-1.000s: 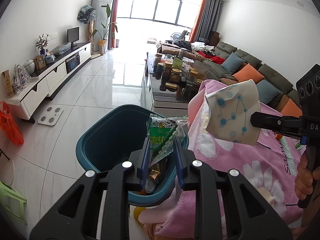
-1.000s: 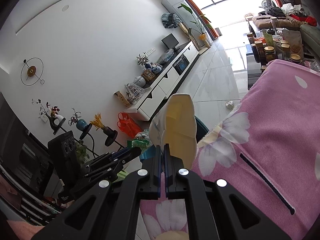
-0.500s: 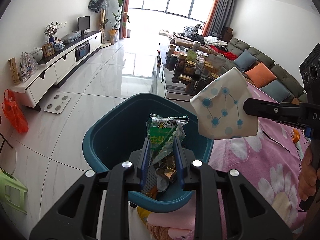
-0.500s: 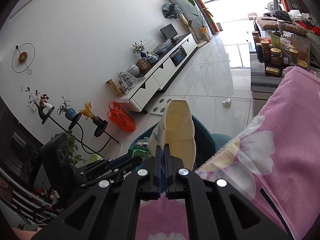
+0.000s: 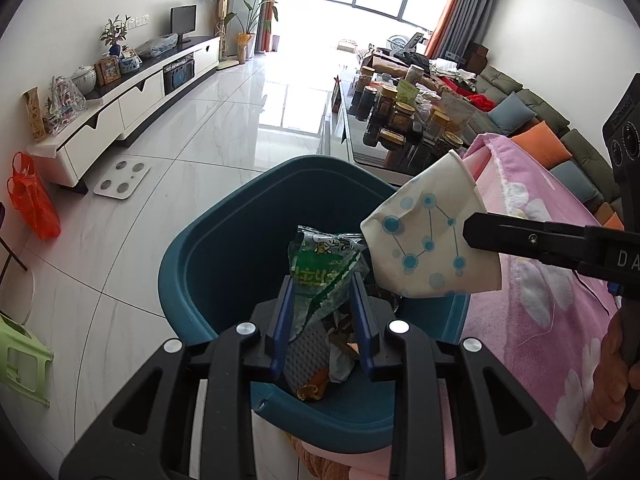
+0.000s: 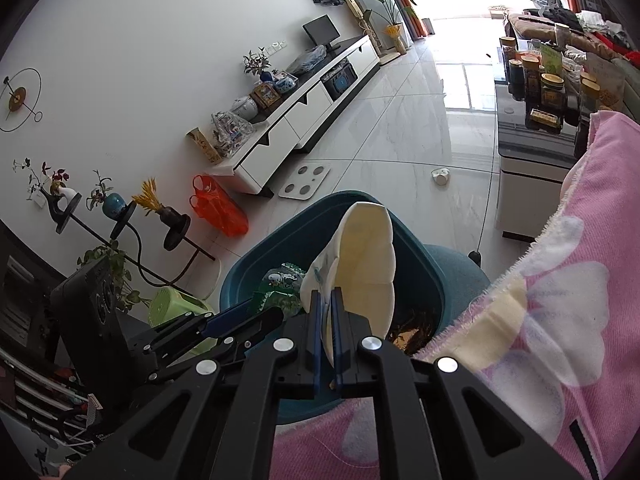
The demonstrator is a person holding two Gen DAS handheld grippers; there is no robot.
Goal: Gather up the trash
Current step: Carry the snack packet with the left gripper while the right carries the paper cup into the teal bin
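A green snack wrapper (image 5: 324, 268) hangs above the teal bin (image 5: 224, 248), pinched in the left gripper (image 5: 323, 312). Just beside it, the right gripper (image 6: 326, 332) is clamped on a flattened paper cup (image 5: 434, 240), also over the bin, which stands against a pink floral blanket (image 5: 544, 304).

Teal bin (image 5: 224, 264) on tiled floor (image 5: 192, 168)
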